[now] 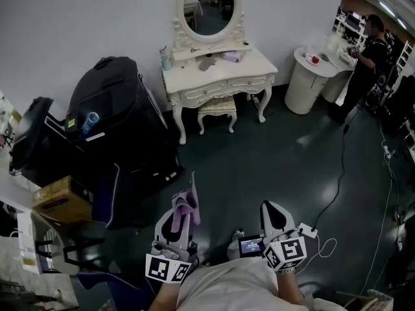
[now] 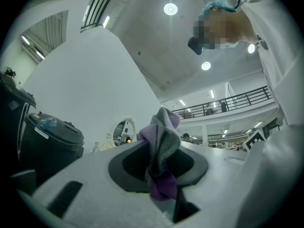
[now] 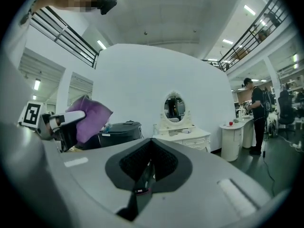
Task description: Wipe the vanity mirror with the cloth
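The vanity mirror [image 1: 209, 8] is an oval glass in a white frame on a cream vanity table [image 1: 259, 65] at the far wall, well ahead of both grippers. My left gripper [image 1: 178, 218] is low in the head view, shut on a purple cloth [image 1: 189, 198] that sticks up from its jaws. In the left gripper view the cloth [image 2: 164, 137] bunches between the pads, and the mirror [image 2: 123, 129] is small beyond it. My right gripper [image 1: 275, 211] is beside the left one, shut and holding nothing. The right gripper view looks straight at the mirror [image 3: 174, 106], with the cloth [image 3: 88, 120] at its left.
A large black bag [image 1: 110, 109] on a stand fills the left side, with a cardboard box [image 1: 61, 199] near it. A stool [image 1: 216, 109] sits under the vanity. A white round cabinet [image 1: 310, 76] and a person [image 1: 366, 63] are at the right. A cable [image 1: 337, 186] crosses the dark floor.
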